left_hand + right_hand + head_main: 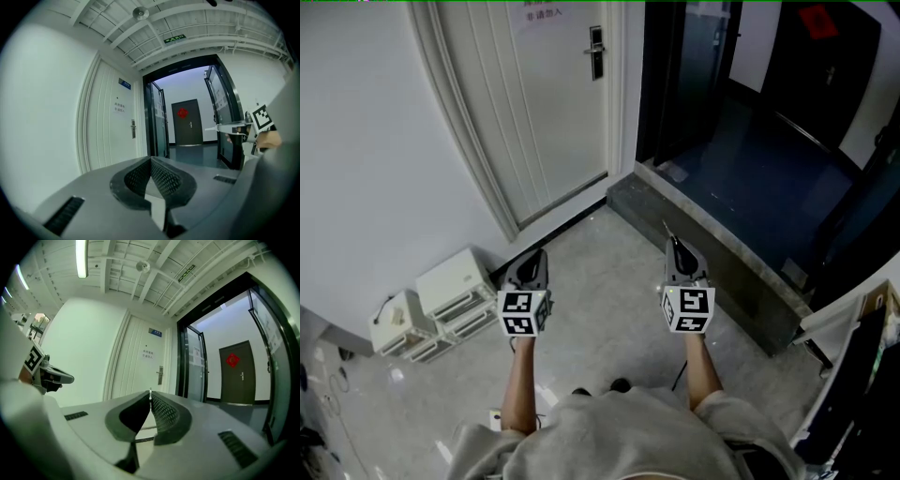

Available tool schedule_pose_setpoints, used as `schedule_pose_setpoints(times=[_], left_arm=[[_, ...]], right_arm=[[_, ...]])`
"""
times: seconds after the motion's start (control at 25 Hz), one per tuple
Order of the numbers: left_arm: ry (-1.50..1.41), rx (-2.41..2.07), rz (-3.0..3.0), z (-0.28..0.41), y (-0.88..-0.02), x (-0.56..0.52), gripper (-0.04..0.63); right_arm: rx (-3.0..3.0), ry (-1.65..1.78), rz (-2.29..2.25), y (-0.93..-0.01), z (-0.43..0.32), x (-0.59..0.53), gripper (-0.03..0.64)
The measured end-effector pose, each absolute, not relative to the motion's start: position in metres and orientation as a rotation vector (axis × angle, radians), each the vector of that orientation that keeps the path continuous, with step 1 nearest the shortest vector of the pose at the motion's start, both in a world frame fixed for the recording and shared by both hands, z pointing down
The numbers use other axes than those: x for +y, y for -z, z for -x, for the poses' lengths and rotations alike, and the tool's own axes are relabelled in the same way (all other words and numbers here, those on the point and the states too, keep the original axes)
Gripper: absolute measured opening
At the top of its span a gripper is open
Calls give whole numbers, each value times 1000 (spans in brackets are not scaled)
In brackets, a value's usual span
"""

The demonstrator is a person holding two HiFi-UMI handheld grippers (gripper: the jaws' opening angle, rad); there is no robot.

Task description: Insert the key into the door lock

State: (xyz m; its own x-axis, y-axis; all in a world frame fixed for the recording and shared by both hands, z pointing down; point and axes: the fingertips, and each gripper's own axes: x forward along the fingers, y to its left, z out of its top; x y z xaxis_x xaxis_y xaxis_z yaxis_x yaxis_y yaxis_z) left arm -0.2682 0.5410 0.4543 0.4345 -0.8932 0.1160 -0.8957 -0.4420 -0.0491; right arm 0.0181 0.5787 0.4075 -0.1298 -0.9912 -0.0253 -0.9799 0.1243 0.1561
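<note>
Key sat pinched at tip of right gripper, jaws nearly together on it, blade poking forward. Small, stiff, light, probably slippery metal; best held by head. Door lock stood well ahead of jaws. Left gripper was closed, empty.

Two hand-held grippers: a left gripper and a right gripper, each carrying one marker cube, so two cubes. One key, at the right gripper's jaw tips. Ahead of both grippers, one white door with one lock plate, one paper notice and one blue plaque above it. Right of that, two glass door leaves. Beyond them, one dark door bearing one red ornament. Left of the left gripper, at least two white boxes. Overhead, one exit sign, one tube light and one round detector.
</note>
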Motion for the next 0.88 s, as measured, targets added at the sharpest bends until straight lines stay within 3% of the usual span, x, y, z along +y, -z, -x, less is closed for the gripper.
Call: schedule_pose_setpoints(times=[0.88], left_arm=[[-212,-1648,-2621,216,-474,494,17]], right_arm=[[-2342,177,-1931,-431,-49,521,30]])
